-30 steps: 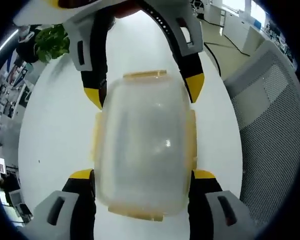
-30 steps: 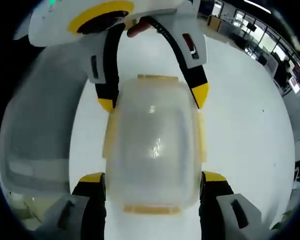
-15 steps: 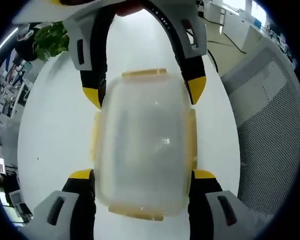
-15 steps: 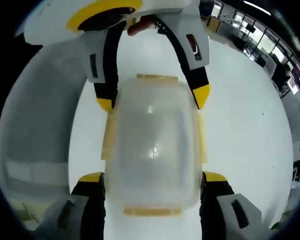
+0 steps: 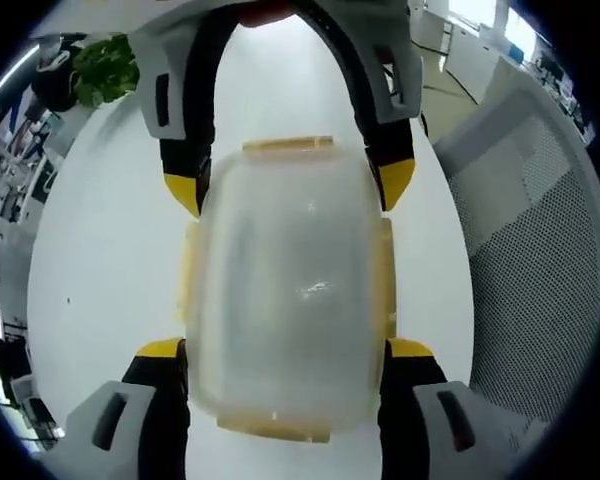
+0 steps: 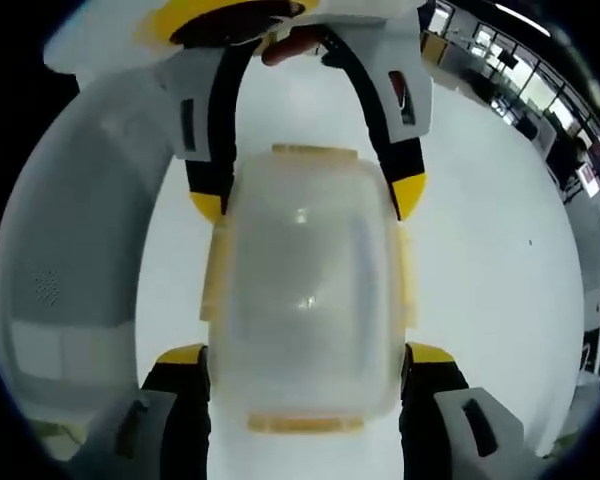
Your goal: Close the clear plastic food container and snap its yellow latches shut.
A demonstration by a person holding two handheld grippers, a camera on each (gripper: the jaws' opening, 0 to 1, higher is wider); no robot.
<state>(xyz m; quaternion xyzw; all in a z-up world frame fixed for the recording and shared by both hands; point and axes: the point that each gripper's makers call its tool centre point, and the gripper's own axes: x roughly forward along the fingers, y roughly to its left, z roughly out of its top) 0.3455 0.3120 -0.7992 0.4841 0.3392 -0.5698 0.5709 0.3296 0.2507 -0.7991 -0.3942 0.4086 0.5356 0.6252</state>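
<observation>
White tabletop carries the clear plastic food container, lid on, yellow latches along its edges. Left gripper straddles one end of the container, right gripper the opposite end; each pair of yellow-tipped jaws stands parted beside the container's long sides, contact uncertain. Mesh chair stands beside the container.

Open-plan office or lab: white table, grey mesh-backed office chair alongside, potted green plant at the far edge, rows of desks and ceiling strip lights beyond.
</observation>
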